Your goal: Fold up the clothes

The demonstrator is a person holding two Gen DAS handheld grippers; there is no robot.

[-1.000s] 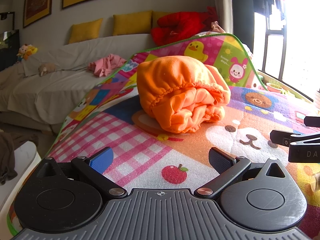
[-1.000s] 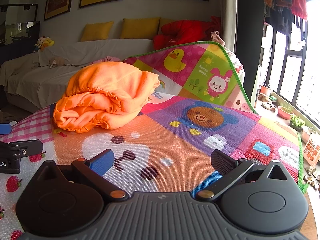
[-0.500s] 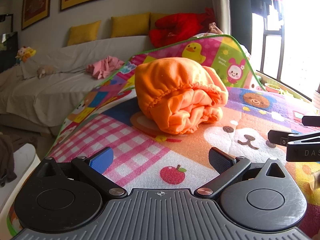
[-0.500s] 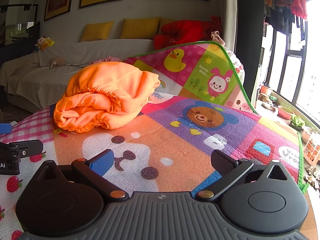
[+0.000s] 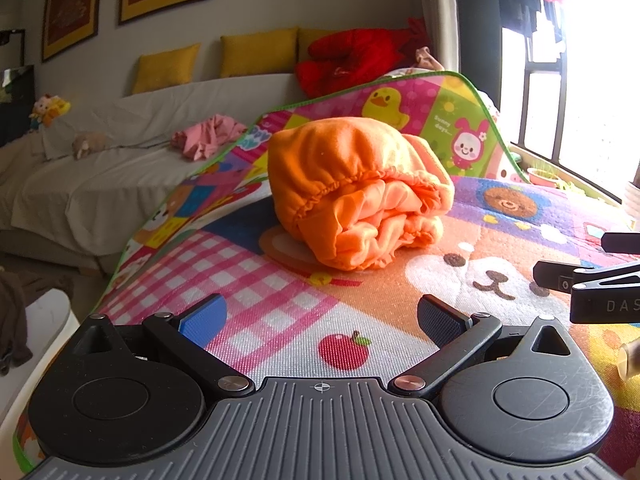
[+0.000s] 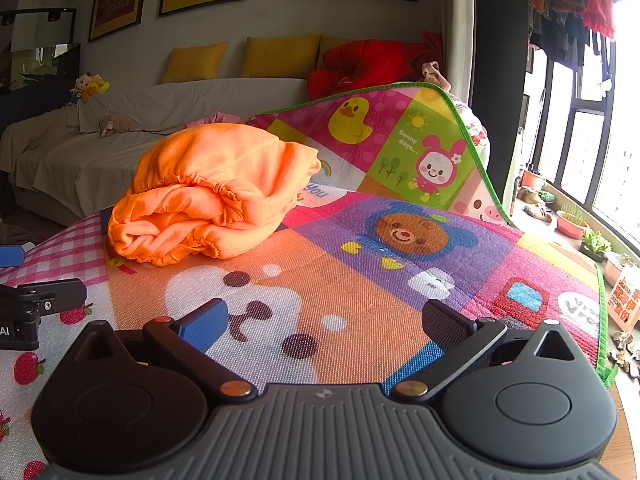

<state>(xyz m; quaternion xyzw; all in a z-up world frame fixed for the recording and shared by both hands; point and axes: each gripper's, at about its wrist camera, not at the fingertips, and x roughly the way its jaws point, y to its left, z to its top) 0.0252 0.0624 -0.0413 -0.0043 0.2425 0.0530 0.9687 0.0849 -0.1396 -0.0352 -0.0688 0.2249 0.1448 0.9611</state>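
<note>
Both tongs wide open, empty: left tongs (image 5: 322, 314), right tongs (image 6: 326, 320). Orange bundle (image 5: 356, 192) lies on mat (image 6: 360, 292), ahead of both, untouched.

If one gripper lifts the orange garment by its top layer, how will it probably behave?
The orange garment looks soft and floppy: loose rolled layers and a gathered elastic hem. Lifted by one layer, it would probably unroll and sag. It likely weighs little and, pushed, would drag and bunch on the textured play mat rather than slide.

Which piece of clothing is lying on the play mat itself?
The rolled-up orange fleece garment, sitting on the colourful cartoon play mat; the crumpled pink garment lies on the white-covered sofa instead.
</note>
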